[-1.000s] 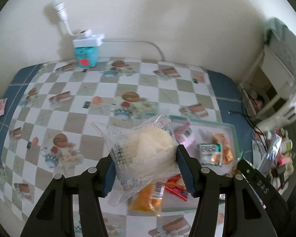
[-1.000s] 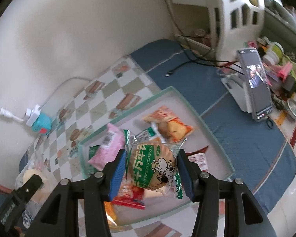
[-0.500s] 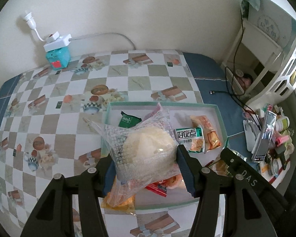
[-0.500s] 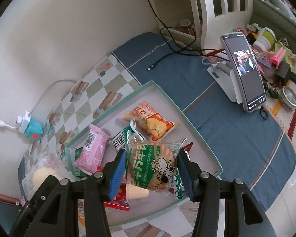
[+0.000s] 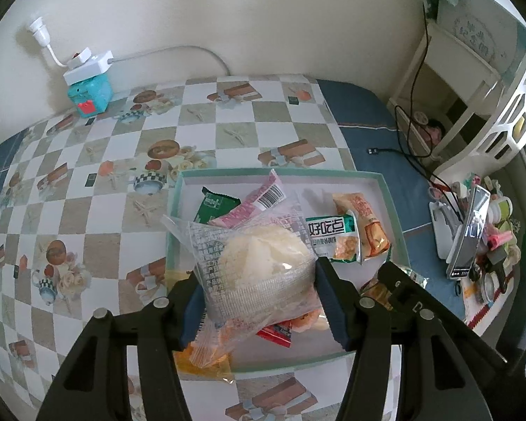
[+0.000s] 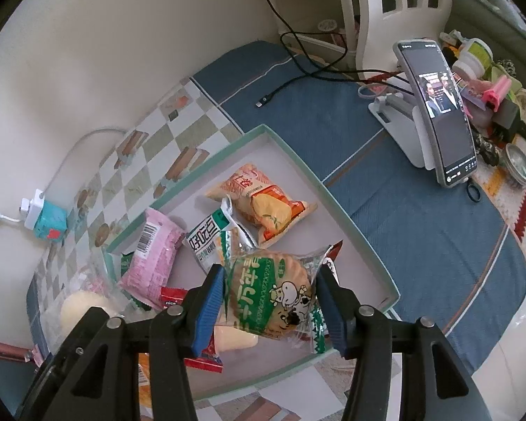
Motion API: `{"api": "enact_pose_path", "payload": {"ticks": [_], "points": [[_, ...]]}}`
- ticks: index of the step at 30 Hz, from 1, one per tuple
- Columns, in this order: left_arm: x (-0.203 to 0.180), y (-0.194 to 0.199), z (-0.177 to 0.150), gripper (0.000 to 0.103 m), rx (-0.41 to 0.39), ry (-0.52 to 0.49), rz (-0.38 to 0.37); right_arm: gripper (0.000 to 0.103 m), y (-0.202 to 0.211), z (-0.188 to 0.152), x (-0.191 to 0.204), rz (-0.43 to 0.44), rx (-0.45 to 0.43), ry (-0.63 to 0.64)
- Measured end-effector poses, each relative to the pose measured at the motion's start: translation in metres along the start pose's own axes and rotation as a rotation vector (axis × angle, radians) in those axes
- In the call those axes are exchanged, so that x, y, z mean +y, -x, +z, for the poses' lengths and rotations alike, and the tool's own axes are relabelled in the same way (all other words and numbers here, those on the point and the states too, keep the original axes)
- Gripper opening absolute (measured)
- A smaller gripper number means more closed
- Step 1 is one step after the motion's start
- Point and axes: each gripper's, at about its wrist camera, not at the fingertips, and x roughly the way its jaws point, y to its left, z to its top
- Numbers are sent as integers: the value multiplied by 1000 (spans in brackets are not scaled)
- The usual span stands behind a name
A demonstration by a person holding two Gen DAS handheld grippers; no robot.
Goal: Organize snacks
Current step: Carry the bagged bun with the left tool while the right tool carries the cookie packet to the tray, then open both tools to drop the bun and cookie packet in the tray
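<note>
- The left gripper [image 5: 259, 301] is clamping a clear printed bag [image 5: 252, 266] holding a pale, round, puffy cake; its blue pads are pressing both sides as the jaws have just been opening slightly, and the bag is hanging over the near half of the tray [image 5: 391, 210].
- The right gripper [image 6: 270, 301] is squeezing a round green-labelled biscuit pack [image 6: 271, 296] with a cartoon cow, also above the tray [image 6: 354, 224]; its jaws have likewise just been easing wider.
- One shallow green-rimmed tray is sitting on the checked tablecloth [image 5: 87, 161].
- Lying inside it: one orange chip bag [image 6: 263, 207], one pink pack [image 6: 152, 256], one white-and-green pack [image 6: 208, 240], one red wrapper [image 6: 173, 296].
</note>
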Motion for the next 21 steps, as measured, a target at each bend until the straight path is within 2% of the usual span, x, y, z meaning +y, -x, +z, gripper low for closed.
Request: {"api": "enact_pose_path", "payload": {"ticks": [13,15,17,19,21], "points": [[12,5,3,64,-10,21,7,64,-9,-3,5,-28,36,25],[19,7,4,66,-12,41,21,70,-11,-4,7,-35,44,35],[28,8,4,78,-13,63,37,71,-13,-6,9,-48,51,48],[37,10,5,79,-14,84,52,72,-13,-8,11,-53,50,58],[45,10,5,79,-15,100,70,84,-13,-10,15,-66,46,77]]}}
